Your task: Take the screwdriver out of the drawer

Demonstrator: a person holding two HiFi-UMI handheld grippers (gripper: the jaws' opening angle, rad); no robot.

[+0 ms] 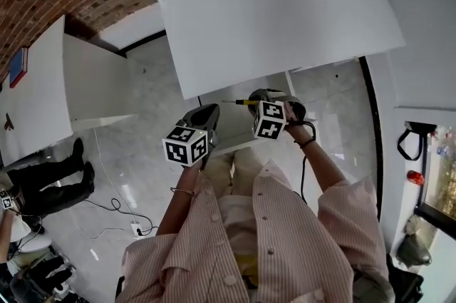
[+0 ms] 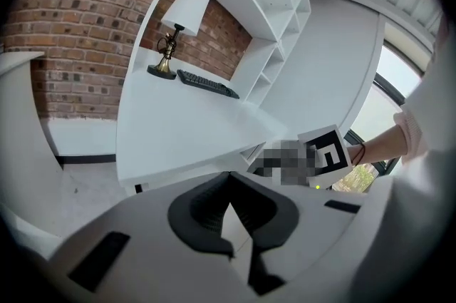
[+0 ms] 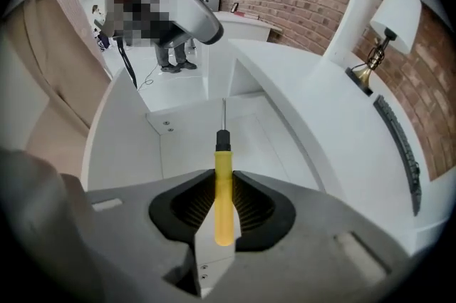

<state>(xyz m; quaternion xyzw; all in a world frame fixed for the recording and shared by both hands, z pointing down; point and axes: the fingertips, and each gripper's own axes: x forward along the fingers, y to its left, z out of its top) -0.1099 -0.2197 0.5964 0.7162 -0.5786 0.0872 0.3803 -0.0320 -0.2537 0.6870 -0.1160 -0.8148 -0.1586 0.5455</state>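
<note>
The right hand-held gripper (image 3: 223, 180) has its jaws partly open and pressed on the yellow handle of the screwdriver (image 3: 224, 159), whose thin shaft sticks out ahead. The tool hangs above the open drawer (image 3: 256, 141), clear of its walls, with the front edge of the white worktop (image 1: 285, 16) close alongside. The left hand-held gripper (image 2: 229, 180) is closed and empty, beside the right one, over open floor (image 1: 142, 152)
</note>
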